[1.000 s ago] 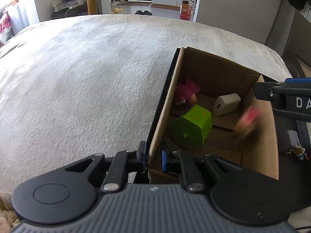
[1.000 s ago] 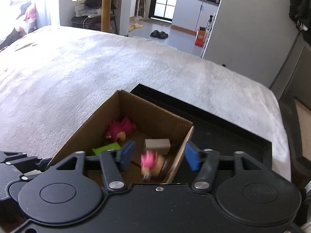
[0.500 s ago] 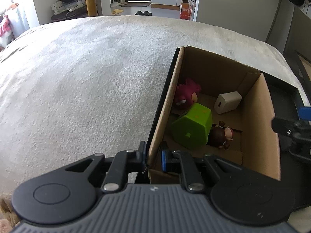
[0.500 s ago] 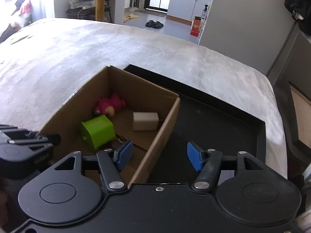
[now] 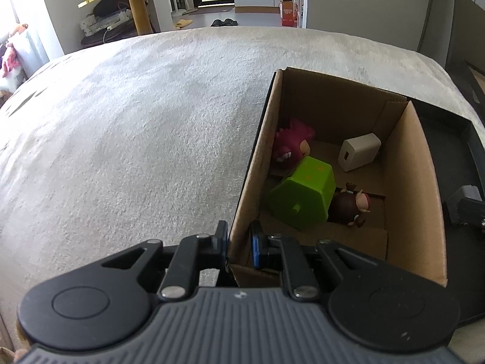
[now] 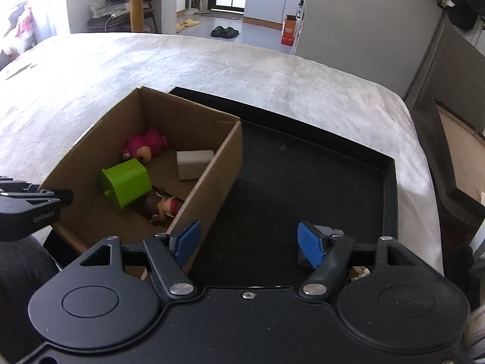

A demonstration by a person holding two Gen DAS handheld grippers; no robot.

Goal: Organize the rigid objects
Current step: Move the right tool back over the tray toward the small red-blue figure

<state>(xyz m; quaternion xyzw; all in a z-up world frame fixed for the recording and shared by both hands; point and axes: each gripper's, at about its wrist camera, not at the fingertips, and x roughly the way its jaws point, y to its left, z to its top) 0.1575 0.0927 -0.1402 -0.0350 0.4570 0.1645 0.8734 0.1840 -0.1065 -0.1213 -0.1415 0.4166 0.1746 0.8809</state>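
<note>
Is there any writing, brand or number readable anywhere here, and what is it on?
Small pale lettering on the side of the left tongs, seen from the right wrist: too small and blurred to read.
Orange carton on the floor in the background: print too small to read.
Cardboard box, green block, white charger: no words visible.

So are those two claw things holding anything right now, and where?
The left gripper is clamped on the cardboard box, pinching its near-left wall. The right gripper holds nothing; its jaws are opening.
</note>
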